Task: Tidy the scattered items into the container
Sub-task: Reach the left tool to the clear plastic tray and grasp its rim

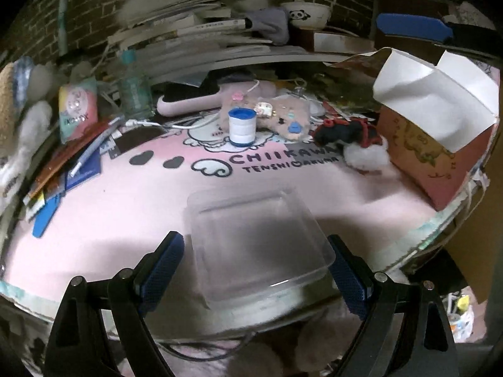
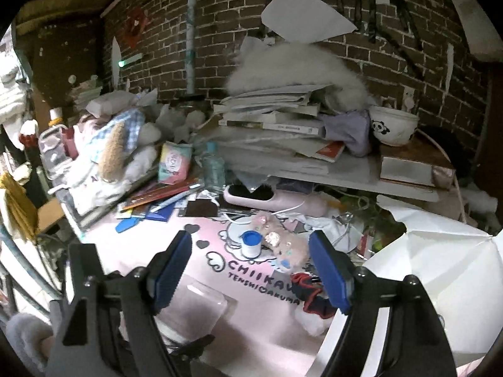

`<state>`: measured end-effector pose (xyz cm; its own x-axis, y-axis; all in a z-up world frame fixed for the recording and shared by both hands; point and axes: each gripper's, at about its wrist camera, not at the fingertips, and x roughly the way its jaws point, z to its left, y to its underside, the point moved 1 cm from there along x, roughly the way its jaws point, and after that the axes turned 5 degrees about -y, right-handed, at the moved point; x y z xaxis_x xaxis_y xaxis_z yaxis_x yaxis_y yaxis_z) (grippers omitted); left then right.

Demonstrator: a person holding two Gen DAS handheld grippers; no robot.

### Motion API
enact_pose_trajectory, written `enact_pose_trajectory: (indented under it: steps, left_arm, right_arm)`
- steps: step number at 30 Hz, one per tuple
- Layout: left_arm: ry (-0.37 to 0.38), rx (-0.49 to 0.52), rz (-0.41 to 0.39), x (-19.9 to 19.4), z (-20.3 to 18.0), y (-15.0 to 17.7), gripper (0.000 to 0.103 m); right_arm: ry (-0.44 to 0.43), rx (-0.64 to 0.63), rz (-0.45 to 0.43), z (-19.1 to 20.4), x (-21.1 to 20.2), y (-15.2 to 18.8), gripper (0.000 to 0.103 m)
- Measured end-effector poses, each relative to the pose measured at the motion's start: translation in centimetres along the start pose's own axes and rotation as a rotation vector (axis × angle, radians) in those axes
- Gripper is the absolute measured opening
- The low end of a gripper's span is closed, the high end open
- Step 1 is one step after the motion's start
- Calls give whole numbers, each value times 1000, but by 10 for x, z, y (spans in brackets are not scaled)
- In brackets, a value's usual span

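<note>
A clear plastic container [image 1: 257, 220] stands empty on the pink mat near the table's front edge. My left gripper [image 1: 254, 242] is open, one blue-padded finger on each side of the container's walls. Farther back lie a white roll with a blue cap [image 1: 241, 127], a beige plush charm [image 1: 289, 119], a black-and-red soft item [image 1: 342, 132] and white fluff [image 1: 366, 157]. My right gripper [image 2: 250, 242] hangs open above the mat with nothing in it, pointing toward the roll [image 2: 250, 244] and the charm [image 2: 287, 246]. The container [image 2: 195, 308] lies below its left finger.
A pink box with white flaps [image 1: 433, 157] stands at the right. Pens and booklets [image 1: 78, 157] pile up at the left beside a bottle [image 1: 133, 94]. Behind are a pink hairbrush [image 2: 267, 199], stacked books [image 2: 276, 119], a panda bowl [image 2: 394, 125] and a brick wall.
</note>
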<state>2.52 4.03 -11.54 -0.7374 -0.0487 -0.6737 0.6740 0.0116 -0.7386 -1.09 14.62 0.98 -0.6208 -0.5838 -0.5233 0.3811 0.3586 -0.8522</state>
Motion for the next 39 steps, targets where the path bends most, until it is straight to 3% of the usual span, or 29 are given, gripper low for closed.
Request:
enact_pose_trajectory:
  steps: [4,23,34,39]
  left_arm:
    - [-38,-30,-24,5,10,-4,81]
    - [-123,-143,-111,-5,79,-26,79]
    - [-99,-145,-151,-20,83,-44,79]
    - [-30,-105,-194,-35,65,-71,79]
  right_arm:
    - [31,-15,5,4,9,2,75]
    - [23,-55,124,34,55,48,76]
    - [26,-3,198,23,70,77,77]
    - [32,42,206,12,71,84,77]
